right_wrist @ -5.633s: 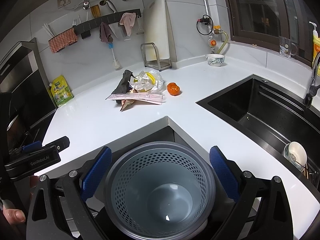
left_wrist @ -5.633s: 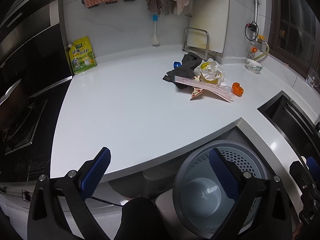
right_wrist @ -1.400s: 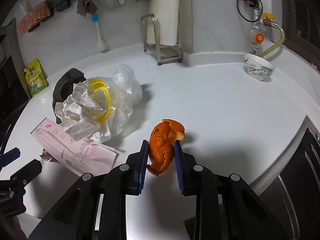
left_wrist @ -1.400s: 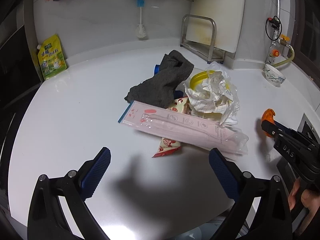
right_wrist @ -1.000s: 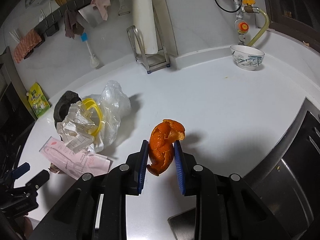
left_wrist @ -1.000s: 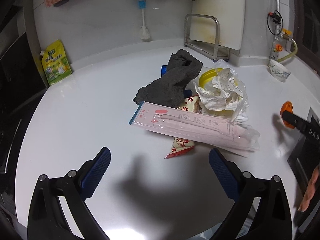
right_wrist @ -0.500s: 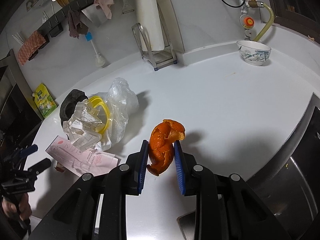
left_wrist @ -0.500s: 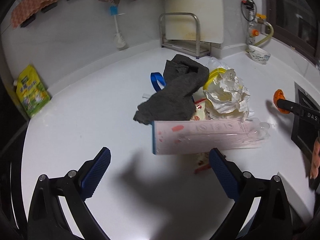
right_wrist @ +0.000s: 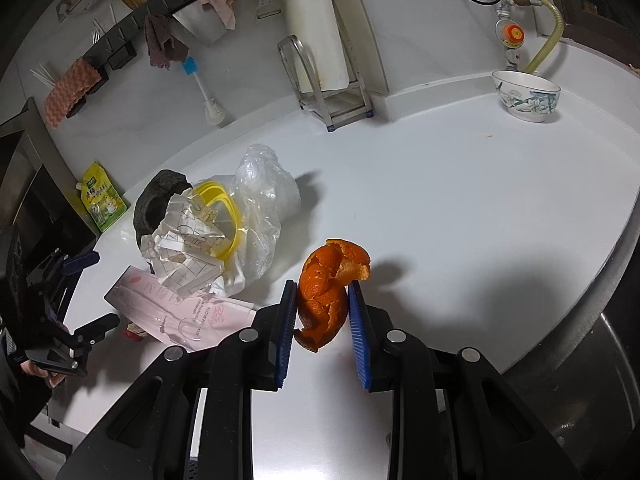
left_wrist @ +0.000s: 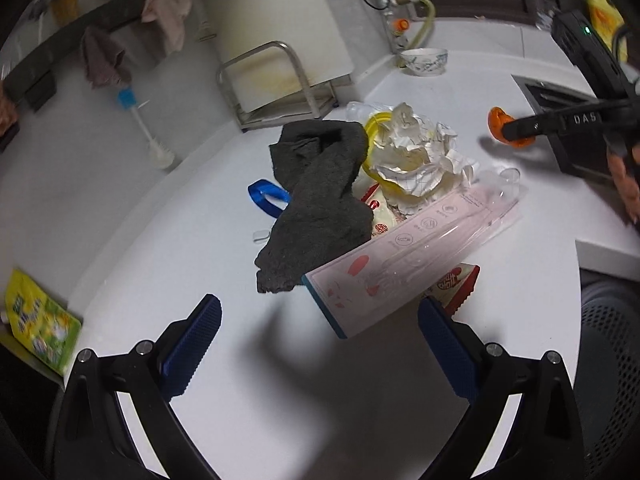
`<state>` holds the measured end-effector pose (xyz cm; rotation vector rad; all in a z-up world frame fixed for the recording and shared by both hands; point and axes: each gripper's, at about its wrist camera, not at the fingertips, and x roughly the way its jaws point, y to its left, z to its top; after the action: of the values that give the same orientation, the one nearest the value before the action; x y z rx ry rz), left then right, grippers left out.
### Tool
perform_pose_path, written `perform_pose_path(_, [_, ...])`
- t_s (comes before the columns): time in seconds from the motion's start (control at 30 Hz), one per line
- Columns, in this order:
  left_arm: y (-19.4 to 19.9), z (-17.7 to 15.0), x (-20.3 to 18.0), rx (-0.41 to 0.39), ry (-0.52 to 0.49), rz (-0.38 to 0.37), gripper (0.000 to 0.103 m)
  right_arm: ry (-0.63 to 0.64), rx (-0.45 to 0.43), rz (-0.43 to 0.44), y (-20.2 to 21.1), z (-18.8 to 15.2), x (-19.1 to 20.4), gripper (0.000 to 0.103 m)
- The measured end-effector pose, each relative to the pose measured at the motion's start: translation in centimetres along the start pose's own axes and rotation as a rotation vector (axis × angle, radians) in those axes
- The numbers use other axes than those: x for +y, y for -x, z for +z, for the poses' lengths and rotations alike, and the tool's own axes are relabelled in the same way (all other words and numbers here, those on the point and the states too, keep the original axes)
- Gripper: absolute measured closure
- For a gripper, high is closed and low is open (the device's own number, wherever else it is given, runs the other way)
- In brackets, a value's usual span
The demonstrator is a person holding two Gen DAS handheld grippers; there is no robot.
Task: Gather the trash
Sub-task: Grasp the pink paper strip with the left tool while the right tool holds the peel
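R tongs (right_wrist: 322, 308) are clamped on the orange peel (right_wrist: 330, 286), both blue pads pressed to its sides, peel lifted clear of the white tabletop (right_wrist: 460, 208) w/ its shadow beside it. In the left-wrist view the same peel (left_wrist: 505, 126) shows at the tip of the R tongs, off to the far side of the trash pile.

L tongs (left_wrist: 320, 350) gape wide, nothing between the pads, hovering above the tabletop just short of the pile.

Landmark = crumpled paper (left_wrist: 416, 156), mid-pile. Grey cloth (left_wrist: 316, 204) lies touching it on the side twd the wall brush, draped partly over a blue loop (left_wrist: 266, 196). Yellow ring (left_wrist: 374, 128) sits under the paper, w/ clear plastic bag (right_wrist: 264, 208) bunched around it. Pink flat package (left_wrist: 404, 260) lies across the pile's near edge, overlapping the paper's lower side; one corner pokes out twd the L tongs. Red-and-white wrapper (left_wrist: 456, 284) peeks from under the package.

Well beyond the paper: bowl (right_wrist: 526, 94) by the wall, metal rack (right_wrist: 328, 88) holding a white board. Green-yellow pouch (right_wrist: 100, 198) leans far off by the wall. Grey perforated bin (left_wrist: 612, 360) sits below the tabletop edge.
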<state>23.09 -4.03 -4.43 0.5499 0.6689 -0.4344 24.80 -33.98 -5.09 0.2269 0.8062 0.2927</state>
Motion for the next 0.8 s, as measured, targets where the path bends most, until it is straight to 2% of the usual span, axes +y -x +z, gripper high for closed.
perform_pose_path(0.23, [-1.0,1.0,-2.5,-0.059,-0.162,0.038,0.008,-0.001,0.01,-0.002,-0.2,-0.1,-0.1,0.078])
perform_pose_path(0.37, [-1.4,1.6,-3.4,-0.07,-0.212,0.04,0.029,-0.007,0.015,-0.003,-0.4,0.0,-0.2,0.078])
perform_pose_path(0.43, [-1.5,1.7,-3.7,-0.073,-0.226,0.04,0.043,-0.01,0.019,-0.001,-0.4,-0.1,-0.2,0.078])
perform_pose_path(0.5, [-1.6,1.8,-3.8,-0.066,-0.226,0.033,0.063,-0.011,0.019,0.002,-0.4,-0.1,-0.2,0.078])
perform_pose_path(0.6, [-1.5,1.8,-3.9,-0.066,-0.217,0.009,0.08,-0.013,0.019,0.006,-0.4,-0.1,-0.2,0.078])
perform_pose_path(0.8, [-0.7,1.4,-3.5,-0.061,-0.141,-0.012,0.084,-0.015,0.022,0.007,-0.5,-0.2,-0.1,0.078])
